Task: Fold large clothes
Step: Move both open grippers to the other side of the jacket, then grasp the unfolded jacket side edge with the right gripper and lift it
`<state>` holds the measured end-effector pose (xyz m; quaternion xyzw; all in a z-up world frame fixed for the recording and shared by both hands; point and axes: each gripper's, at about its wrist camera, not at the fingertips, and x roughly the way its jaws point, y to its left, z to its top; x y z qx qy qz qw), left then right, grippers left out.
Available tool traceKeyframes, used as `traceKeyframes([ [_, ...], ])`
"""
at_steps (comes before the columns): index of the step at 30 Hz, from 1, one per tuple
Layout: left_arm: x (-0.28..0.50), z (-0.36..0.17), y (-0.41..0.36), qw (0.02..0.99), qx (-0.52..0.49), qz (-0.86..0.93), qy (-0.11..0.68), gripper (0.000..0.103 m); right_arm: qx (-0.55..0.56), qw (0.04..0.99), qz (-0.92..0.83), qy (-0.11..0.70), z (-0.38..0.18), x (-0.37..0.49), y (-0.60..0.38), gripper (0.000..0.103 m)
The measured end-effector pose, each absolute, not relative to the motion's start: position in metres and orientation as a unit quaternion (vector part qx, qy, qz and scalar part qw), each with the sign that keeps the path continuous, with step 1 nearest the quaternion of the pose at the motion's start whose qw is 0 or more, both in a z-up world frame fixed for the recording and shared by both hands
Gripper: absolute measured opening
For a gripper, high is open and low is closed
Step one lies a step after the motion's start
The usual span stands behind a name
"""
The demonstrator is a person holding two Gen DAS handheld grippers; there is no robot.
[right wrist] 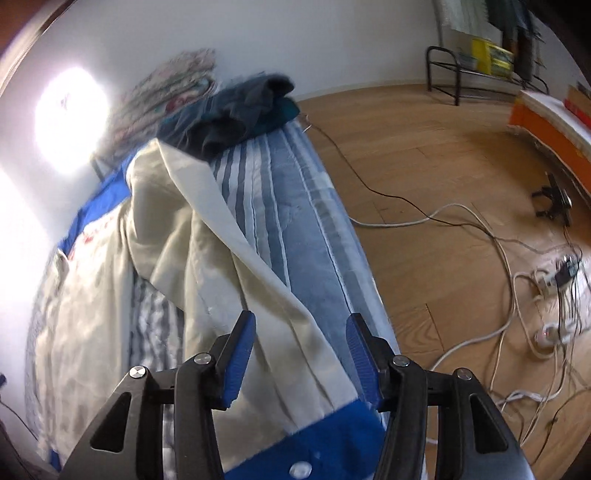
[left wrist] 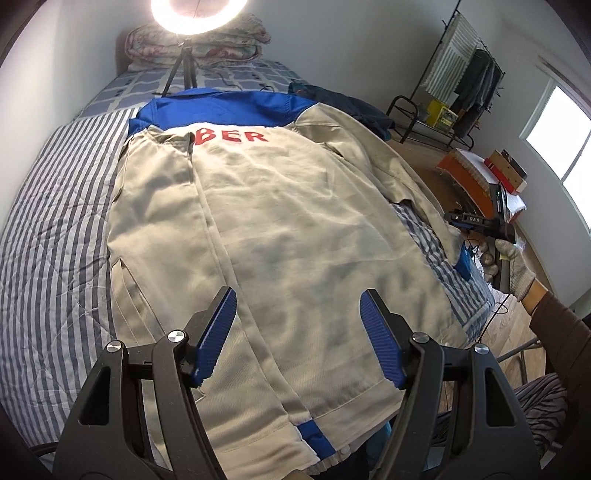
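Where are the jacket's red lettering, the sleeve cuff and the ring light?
red lettering (left wrist: pixel 231 136), left wrist view, on the letters across the jacket's upper back
sleeve cuff (right wrist: pixel 314 443), right wrist view, on the blue band near its snap
ring light (left wrist: pixel 199 14), left wrist view, on the glowing ring

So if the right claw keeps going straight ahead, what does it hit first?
Probably the jacket's beige sleeve, draped between the open right claw fingers above its blue cuff. Depth is unclear.

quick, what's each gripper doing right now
Left gripper: open, empty, over the jacket.
Right gripper: open, astride the sleeve, not clamped.
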<state>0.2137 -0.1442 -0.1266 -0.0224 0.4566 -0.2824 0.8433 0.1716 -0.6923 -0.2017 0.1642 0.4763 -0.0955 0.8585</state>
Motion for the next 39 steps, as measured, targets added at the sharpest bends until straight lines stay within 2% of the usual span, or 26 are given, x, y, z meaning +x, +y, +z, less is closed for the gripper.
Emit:
traceKeyframes([
  [5, 0.223, -0.132, -0.144, 0.842, -0.027, -0.274, 0.463, 0.072, 0.159, 0.852, -0.078, 0.492, -0.218, 0.186, -0.687, 0.054],
  [9, 0.225, -0.132, -0.147, 0.841, -0.027, -0.277, 0.464, 0.072, 0.167, 0.856, -0.068, 0.485, -0.217, 0.183, -0.687, 0.015],
  [12, 0.223, -0.132, -0.151, 0.841, -0.022, -0.281, 0.462, 0.072, 0.149, 0.861, -0.068, 0.482, -0.211, 0.18, -0.682, 0.003],
  [22, 0.21, -0.121, -0.15, 0.846, -0.018, -0.291, 0.447, 0.072, 0.105, 0.889, -0.04, 0.443, -0.148, 0.156, -0.635, 0.0],
  [31, 0.192, -0.109, -0.14, 0.85, -0.021, -0.298, 0.433, 0.072, 0.036, 0.905, 0.033, 0.423, -0.089, 0.128, -0.533, 0.0],
  [35, 0.187, -0.106, -0.134, 0.851, -0.028, -0.299, 0.431, 0.072, -0.025, 0.9, 0.083, 0.428, -0.076, 0.114, -0.468, 0.0],
  [39, 0.185, -0.107, -0.129, 0.851, -0.036, -0.298, 0.432, 0.072, -0.056, 0.882, 0.151, 0.442, -0.086, 0.102, -0.409, 0.0],
])
